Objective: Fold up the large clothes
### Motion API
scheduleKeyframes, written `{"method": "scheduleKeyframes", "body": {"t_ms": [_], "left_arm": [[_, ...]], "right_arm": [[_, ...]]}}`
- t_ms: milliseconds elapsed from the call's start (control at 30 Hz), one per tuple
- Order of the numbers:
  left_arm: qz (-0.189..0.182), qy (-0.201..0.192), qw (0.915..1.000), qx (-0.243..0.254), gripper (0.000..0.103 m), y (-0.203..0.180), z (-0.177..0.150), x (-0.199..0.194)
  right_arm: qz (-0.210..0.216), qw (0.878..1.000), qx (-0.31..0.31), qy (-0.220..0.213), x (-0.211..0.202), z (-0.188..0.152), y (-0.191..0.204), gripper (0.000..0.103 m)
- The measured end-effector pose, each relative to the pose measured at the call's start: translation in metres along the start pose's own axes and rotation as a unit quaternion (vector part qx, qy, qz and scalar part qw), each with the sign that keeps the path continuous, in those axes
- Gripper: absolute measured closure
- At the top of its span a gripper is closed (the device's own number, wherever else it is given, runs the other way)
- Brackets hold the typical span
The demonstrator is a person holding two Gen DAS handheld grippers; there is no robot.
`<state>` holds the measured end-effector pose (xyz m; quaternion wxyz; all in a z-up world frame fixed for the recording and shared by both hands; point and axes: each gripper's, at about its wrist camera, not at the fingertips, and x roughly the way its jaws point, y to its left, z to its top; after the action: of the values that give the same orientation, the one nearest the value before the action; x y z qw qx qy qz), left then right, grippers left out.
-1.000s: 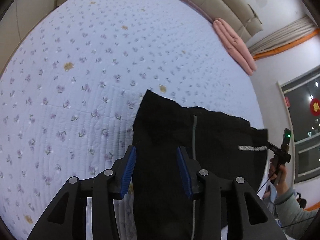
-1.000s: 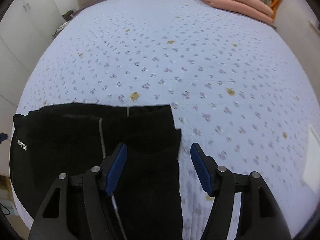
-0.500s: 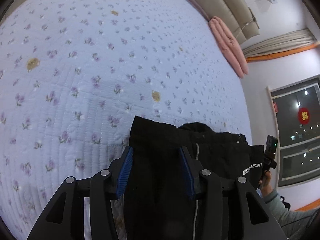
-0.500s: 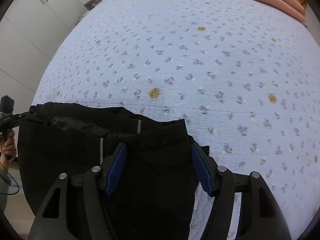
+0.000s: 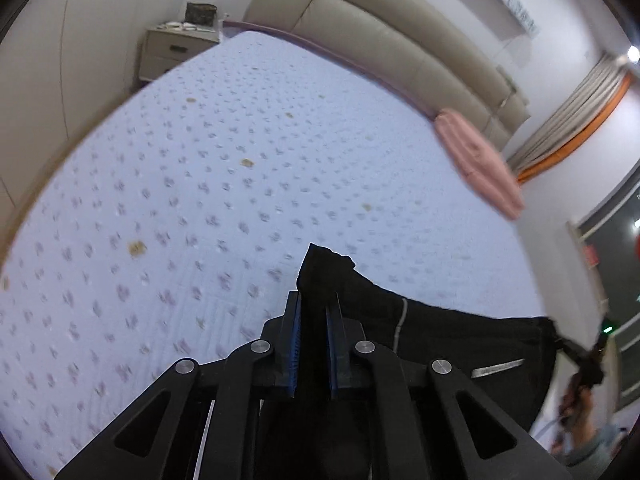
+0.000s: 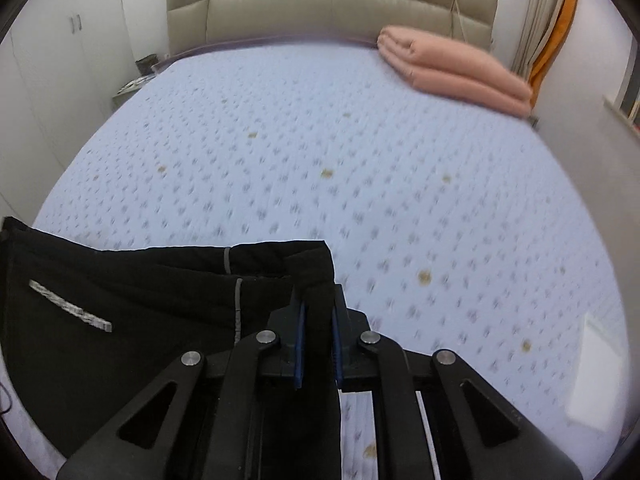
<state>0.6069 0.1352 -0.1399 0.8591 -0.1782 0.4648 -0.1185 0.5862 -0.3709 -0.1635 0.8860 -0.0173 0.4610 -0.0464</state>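
A black garment (image 5: 452, 344) with a grey seam stripe and a pale printed label is lifted off a bed (image 5: 240, 184) covered in a light floral quilt. My left gripper (image 5: 314, 320) is shut on one top corner, and black cloth pokes up past its blue pads. In the right wrist view my right gripper (image 6: 318, 316) is shut on the other top corner of the garment (image 6: 132, 300), which hangs leftward between both grips. The other gripper and a hand (image 5: 580, 380) show at the far right of the left wrist view.
A folded pink blanket (image 6: 452, 68) lies at the far right of the bed by a padded beige headboard (image 6: 320, 4). A nightstand (image 5: 176, 52) stands at the bed's far left corner. Curtains (image 6: 552, 16) and a window are to the right.
Both grippers went from open astride the garment's top edge to shut on its corners. Both then rose and tilted up, lifting the cloth off the quilt.
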Motion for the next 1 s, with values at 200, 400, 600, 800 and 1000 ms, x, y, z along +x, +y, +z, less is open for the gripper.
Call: {"method": "scheduleKeyframes", "body": {"t_ms": [200, 400, 600, 800, 1000], "left_arm": [[0.083, 0.089, 0.9925, -0.011, 0.091, 0.022, -0.020, 0.091], [0.131, 0.105, 0.9840, 0.059, 0.087, 0.009, -0.034, 0.121], [0.099, 0.098, 0.9900, 0.025, 0.075, 0.024, -0.022, 0.099], [0.027, 0.103, 0.9906, -0.085, 0.065, 0.077, -0.014, 0.050], [0.041, 0.056, 0.9943, -0.080, 0.066, 0.070, -0.028, -0.025]], "right_arm": [[-0.003, 0.994, -0.008, 0.105, 0.115, -0.016, 0.017, 0.090], [0.000, 0.990, 0.001, 0.141, 0.151, -0.034, 0.023, 0.085], [0.000, 0.990, 0.013, 0.140, 0.147, -0.034, 0.020, 0.080], [0.021, 0.988, 0.076, 0.131, 0.102, -0.043, -0.008, 0.055], [0.046, 0.988, 0.097, 0.110, 0.031, -0.061, -0.009, 0.054]]}}
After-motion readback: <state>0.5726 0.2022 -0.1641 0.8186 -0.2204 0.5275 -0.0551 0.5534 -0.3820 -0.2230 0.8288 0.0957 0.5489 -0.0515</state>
